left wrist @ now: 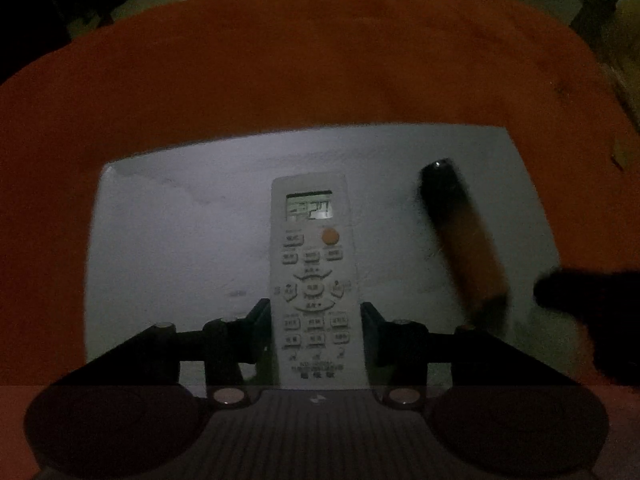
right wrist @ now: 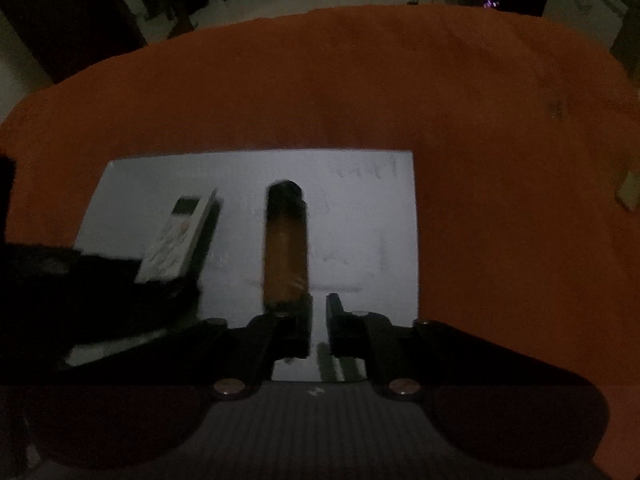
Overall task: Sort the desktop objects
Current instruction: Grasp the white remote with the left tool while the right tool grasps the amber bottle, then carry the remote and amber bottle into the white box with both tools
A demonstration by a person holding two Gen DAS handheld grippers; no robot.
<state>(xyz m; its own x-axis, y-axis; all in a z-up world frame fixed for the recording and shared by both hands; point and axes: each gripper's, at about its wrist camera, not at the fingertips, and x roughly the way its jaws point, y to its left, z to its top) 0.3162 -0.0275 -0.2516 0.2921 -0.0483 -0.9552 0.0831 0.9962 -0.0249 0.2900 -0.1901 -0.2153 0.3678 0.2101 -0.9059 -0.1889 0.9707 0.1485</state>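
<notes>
A white remote control (left wrist: 314, 280) with an orange button lies on a white sheet (left wrist: 180, 240). My left gripper (left wrist: 316, 320) has a finger on each side of its lower half and looks shut on it. A brown tube with a black cap (left wrist: 460, 240) lies to the right on the sheet. In the right wrist view the tube (right wrist: 286, 244) lies lengthwise ahead. My right gripper (right wrist: 318, 320) sits at its near end, jaws narrowly parted and empty, the tube just left of the gap. The remote (right wrist: 176, 236) shows at the left, held by the left gripper.
The sheet (right wrist: 360, 220) lies on an orange tablecloth (left wrist: 320, 60) over a round table. A small tan object (right wrist: 628, 192) sits at the right edge of the cloth. Dark room furniture stands beyond the table.
</notes>
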